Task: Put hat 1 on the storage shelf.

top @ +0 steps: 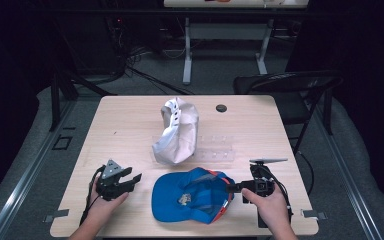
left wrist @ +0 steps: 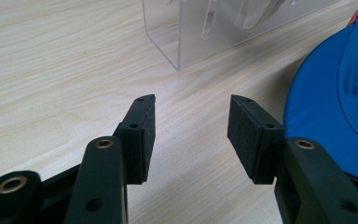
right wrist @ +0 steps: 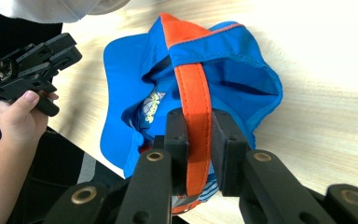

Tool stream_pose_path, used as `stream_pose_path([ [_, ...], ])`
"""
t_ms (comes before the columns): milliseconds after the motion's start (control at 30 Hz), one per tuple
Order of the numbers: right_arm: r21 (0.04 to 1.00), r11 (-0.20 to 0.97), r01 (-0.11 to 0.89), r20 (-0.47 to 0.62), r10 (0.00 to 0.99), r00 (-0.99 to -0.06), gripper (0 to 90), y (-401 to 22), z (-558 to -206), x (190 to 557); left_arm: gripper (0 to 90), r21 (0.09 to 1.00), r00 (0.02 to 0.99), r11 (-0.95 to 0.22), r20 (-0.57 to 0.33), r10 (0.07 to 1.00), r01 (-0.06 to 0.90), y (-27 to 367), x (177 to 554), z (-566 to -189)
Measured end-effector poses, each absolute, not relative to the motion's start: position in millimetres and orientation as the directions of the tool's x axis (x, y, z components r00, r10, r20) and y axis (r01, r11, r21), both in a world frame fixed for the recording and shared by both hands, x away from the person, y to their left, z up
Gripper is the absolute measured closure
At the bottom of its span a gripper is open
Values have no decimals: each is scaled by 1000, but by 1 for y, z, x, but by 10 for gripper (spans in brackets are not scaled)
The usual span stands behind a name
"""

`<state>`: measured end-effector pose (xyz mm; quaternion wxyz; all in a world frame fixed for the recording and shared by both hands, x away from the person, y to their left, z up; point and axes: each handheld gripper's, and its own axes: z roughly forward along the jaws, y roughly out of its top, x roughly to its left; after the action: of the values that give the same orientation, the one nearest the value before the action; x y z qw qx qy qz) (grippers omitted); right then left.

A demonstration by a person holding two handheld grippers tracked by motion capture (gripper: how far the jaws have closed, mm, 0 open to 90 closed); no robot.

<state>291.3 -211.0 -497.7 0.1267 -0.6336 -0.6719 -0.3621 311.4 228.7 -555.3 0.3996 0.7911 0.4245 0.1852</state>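
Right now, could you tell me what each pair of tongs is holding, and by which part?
The right tongs grip the blue cap by its orange strap. The left tongs are open and hold nothing.

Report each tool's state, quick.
Left tool: open, holding nothing, beside the blue cap.
Right tool: shut on the cap's orange strap.

No text can be read; a small printed emblem on the blue cap (right wrist: 151,105) is too blurred.

room: dark | floor (top: 220,75): grey carpet | chair (top: 285,90): black folding | far desk (top: 230,30): white-legged
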Motion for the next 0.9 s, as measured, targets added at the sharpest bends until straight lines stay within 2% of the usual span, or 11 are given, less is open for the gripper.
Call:
stream_pose_path([
  [233, 320, -66, 945, 634, 756, -162, 783, -216, -485, 296, 523, 789, 571, -321, -46, 820, 524, 228, 311, -555],
  [900, 253, -82, 964, 776, 612, -151, 784, -218, -458, 312, 522, 790, 570, -320, -45, 820, 523, 228, 311, -555],
])
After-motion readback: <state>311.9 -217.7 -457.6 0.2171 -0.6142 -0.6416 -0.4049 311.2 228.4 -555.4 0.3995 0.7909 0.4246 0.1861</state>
